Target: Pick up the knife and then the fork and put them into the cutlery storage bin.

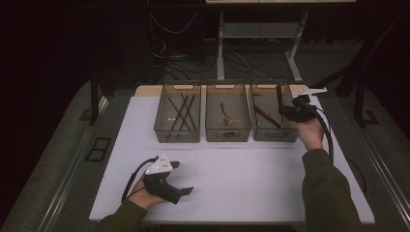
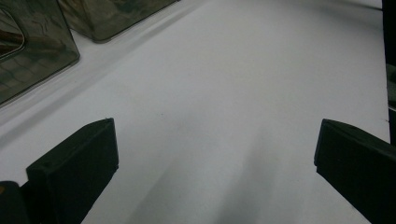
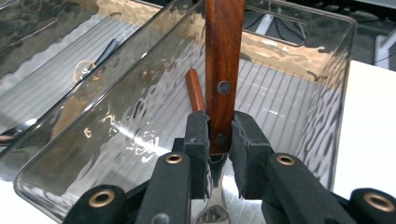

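over the right-hand bin (image 3: 322, 84), the right gripper (image 3: 219, 140) pinches a wooden-handled utensil (image 3: 224, 56) near its lower rivet, handle pointing away, metal end toward the camera. the danger looks like a slip: a narrow grip low on a long handle could let it swing and knock the bin's rim, or drop across the other wooden-handled piece (image 3: 194, 89) already inside. room is tight between the walls. the left gripper (image 1: 181, 178) rests wide open and empty on the bare table (image 1: 251, 179), well clear.
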`<state>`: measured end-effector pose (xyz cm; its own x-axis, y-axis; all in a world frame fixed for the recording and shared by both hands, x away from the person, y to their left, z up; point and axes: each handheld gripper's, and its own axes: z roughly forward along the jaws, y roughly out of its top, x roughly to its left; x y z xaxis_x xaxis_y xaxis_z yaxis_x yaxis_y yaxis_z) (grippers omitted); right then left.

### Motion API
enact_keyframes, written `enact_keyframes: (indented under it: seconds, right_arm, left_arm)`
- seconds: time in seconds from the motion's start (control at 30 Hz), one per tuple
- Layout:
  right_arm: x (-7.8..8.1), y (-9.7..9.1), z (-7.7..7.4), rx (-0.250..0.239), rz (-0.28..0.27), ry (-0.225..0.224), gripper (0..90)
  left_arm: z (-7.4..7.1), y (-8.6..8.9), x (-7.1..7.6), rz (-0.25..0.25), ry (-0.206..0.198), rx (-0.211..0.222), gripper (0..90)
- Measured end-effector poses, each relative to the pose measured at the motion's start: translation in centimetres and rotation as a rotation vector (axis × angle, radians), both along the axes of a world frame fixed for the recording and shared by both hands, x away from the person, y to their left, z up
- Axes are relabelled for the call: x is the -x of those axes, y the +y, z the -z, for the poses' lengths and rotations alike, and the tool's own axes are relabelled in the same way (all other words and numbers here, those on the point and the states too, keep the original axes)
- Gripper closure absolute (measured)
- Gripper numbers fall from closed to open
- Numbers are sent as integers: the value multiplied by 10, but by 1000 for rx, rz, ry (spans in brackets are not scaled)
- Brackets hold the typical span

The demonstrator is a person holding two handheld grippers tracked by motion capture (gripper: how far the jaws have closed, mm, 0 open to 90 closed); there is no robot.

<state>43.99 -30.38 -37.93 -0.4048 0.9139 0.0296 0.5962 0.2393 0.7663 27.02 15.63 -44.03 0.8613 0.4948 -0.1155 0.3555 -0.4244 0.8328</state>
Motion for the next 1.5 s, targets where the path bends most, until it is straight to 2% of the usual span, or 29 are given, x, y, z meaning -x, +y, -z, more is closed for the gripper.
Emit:
enact_keyframes:
  seconds: [0.07,0.13,0.23,0.37,0.53,0.6,0.67,0.77,0.93,1.03,1.1,1.17,1.27,1.5]
  right_arm:
    - [0,1,0,10,6,1,759]
    - [-1,0,0,-13,6,-7,648]
    - [0,-1,-2,-60,0,-16,588]
    - [2,-2,-5,-73,-12,-24,530]
    - [4,-4,-8,-120,-19,-29,442]
    - [5,-5,-10,-127,-36,-33,399]
    - [8,-4,-12,-157,-61,-28,340]
    - [11,-4,-17,-191,-98,-43,270]
    - [20,0,-23,-169,-100,-49,191]
    - [27,1,-24,-163,-110,-55,166]
    - [31,0,-24,-181,-125,-59,158]
    - [36,2,-23,-191,-112,-58,158]
    - [45,6,-20,-174,-120,-77,139]
    - [64,11,-12,-179,-160,-99,135]
  left_arm:
    - [0,0,0,0,0,0,0]
    - [0,0,0,0,-1,0,0]
    - [0,0,0,0,0,-1,0]
    - [0,0,0,1,0,-3,0]
    - [0,0,0,1,0,-4,0]
    - [0,0,0,1,1,-4,0]
    - [0,0,0,1,1,-5,0]
    - [0,0,0,0,0,-5,0]
    - [1,0,-1,-2,0,-7,0]
    - [1,0,-1,-5,4,-5,0]
    - [1,0,-2,-6,5,-7,0]
    - [1,1,-2,-6,2,-5,0]
    - [1,2,-3,-9,1,-6,0]
    - [1,1,-2,-11,2,-5,0]
